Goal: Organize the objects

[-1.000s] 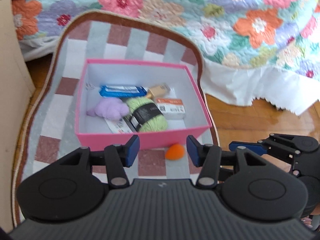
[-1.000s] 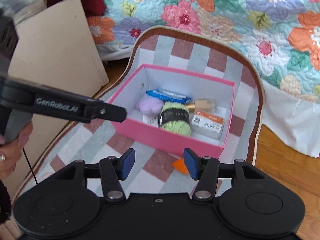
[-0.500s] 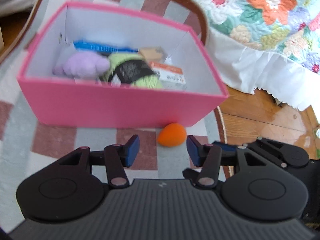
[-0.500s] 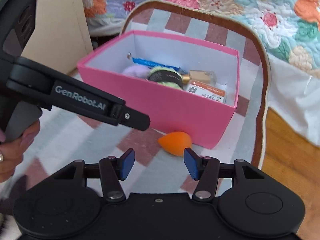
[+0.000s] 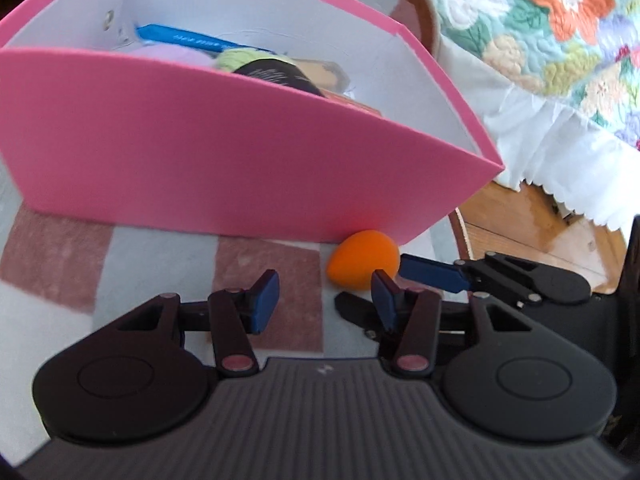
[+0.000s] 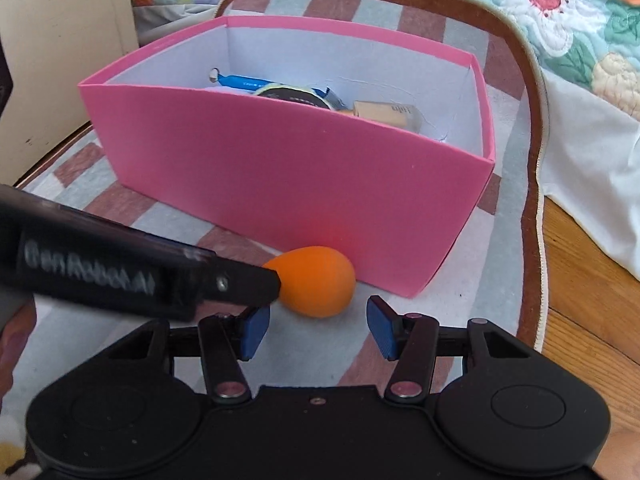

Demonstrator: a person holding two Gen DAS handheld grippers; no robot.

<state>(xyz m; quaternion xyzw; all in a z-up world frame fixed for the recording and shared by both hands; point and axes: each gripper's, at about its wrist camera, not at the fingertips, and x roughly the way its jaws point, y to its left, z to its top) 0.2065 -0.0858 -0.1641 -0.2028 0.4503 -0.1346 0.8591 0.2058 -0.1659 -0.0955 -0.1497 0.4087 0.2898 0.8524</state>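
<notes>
We find the pink box standing on the checked rug, beside the quilt. It already holds several things: a blue packet, a skein of green yarn with a dark band, something lilac and a beige bottle. The near wall hides whatever else lies on the bottom.

One item is left outside, as far as we can see: the orange sponge, egg-shaped, on the rug just beside the box's near wall, close to its right corner. Whether it touches the wall we cannot tell.

The right gripper sits low on the rug with the sponge just ahead of its blue pads. Its jaws stand part open and hold nothing. The left gripper is also part open and empty; its jaws are closing with only rug between them, and the sponge lies off its right pad. In the right view its finger crosses in front of the sponge's left end.

We judge the sorting mostly done. What is left is to grip the sponge, lift it over the wall and release it inside. The right gripper appears better placed for this.
</notes>
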